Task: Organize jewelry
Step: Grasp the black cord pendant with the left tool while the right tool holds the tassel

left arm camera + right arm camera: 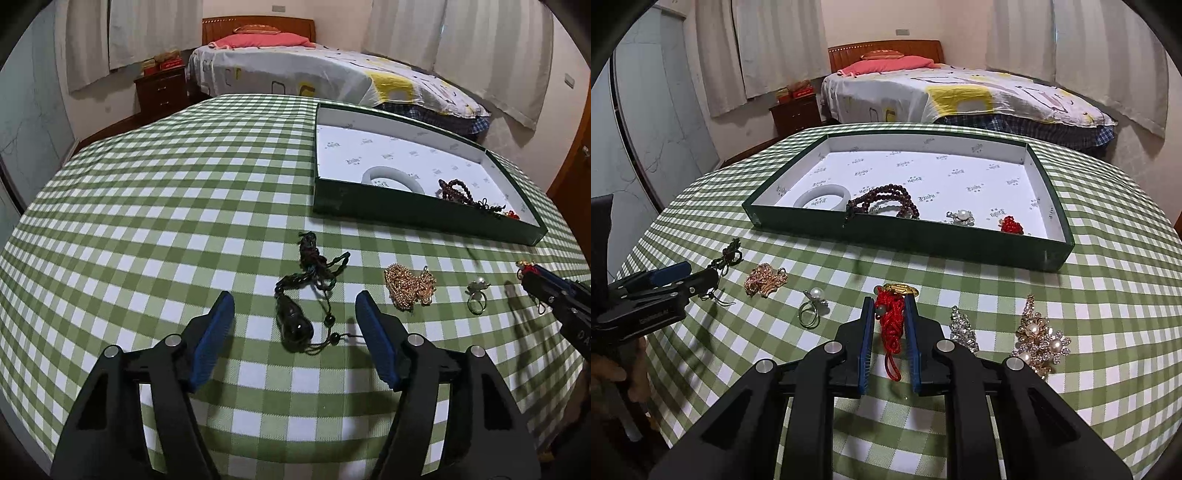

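Right claw: the right gripper (pixel 889 314) is clenched on the red cord ornament (pixel 891 325), with both blue pads pressed against the bundle of cord.
Held piece: the ornament's gold charm (pixel 901 288) sticks out just past the fingertips, and a red loop hangs down between the fingers.
Left of right claw: a pearl ring (pixel 812 306) lies near, then a gold chain heap (pixel 764 278) further left.
Right of right claw: a clear crystal brooch (pixel 964 328) lies just beside the finger, and a gold pearl brooch (pixel 1039 338) beyond it.
Ahead of right claw: the green tray (pixel 908 236) holds a white bangle (pixel 823 195), a dark bead bracelet (pixel 882 201), a small pearl brooch (pixel 961 216) and a red bead piece (pixel 1011 224).
Left claw: the left gripper (pixel 294 308) is released, jaws wide apart.
Between left fingers: a black pendant with cord (pixel 295 321) lies on the green checked tablecloth (pixel 166 206), touching neither pad.
Right of left claw: the gold chain heap (pixel 410 286), then the pearl ring (pixel 476 291).
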Demonstrator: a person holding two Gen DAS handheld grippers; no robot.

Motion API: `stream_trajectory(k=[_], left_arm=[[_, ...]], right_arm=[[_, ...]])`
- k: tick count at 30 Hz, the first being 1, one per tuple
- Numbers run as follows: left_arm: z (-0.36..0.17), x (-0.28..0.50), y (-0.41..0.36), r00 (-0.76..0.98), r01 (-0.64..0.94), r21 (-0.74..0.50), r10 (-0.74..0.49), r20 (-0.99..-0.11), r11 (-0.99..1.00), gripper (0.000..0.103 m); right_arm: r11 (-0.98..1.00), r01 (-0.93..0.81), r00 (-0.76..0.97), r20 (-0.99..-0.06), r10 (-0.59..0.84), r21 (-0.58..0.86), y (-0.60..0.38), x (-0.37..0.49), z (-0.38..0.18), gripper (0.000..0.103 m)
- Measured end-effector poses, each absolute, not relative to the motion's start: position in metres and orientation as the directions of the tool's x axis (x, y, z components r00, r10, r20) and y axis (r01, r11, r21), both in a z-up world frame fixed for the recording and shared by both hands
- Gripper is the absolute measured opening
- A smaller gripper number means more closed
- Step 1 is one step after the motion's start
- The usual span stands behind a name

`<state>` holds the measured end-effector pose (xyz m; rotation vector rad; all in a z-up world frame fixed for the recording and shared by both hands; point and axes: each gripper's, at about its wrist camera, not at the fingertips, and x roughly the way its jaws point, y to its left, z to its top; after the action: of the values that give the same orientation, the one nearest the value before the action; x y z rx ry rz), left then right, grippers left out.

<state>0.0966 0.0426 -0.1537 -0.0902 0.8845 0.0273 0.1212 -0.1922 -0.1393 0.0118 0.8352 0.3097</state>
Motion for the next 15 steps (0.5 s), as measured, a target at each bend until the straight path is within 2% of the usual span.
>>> stream_trajectory(k=[2, 4, 8, 10, 15], left_arm=[[-0.1511, 0.0929, 0.0454, 0.645, -0.072, -0.068, -0.006, -0.764, 0.995, 0.065], [-0.1506, 0.0925, 0.0472, 0.648, -0.073, -0.063, -0.001, -0.762, 0.995, 0.058], [-0.1541, 0.0938, 0.0504, 0.631, -0.079, -0.071, -0.005, -0.776, 0.994, 0.055], [-0.1556, 0.0939, 0.0492, 0.626, -0.073, -0.067, -0.007, -0.78, 0.995, 0.049], [-0.1573, 0.0928, 0.0454, 0.627, -0.055, -0.055, -0.008, -0.779, 0.997, 0.043]], right_arm=[[0.955, -0.265, 0.628, -0.728, 0.276, 0.134, -0.1924, 0.1219, -0.1396, 0.017], [0.955, -0.265, 0.626, -0.729, 0.278, 0.136, -0.1927, 0.1223, -0.1401, 0.017], [0.954, -0.266, 0.626, -0.728, 0.278, 0.136, -0.1916, 0.1211, -0.1402, 0.017], [0.955, -0.265, 0.627, -0.728, 0.278, 0.136, -0.1915, 0.1209, -0.1402, 0.017], [0.955, -0.265, 0.627, -0.728, 0.278, 0.136, -0.192, 0.1204, -0.1398, 0.017]])
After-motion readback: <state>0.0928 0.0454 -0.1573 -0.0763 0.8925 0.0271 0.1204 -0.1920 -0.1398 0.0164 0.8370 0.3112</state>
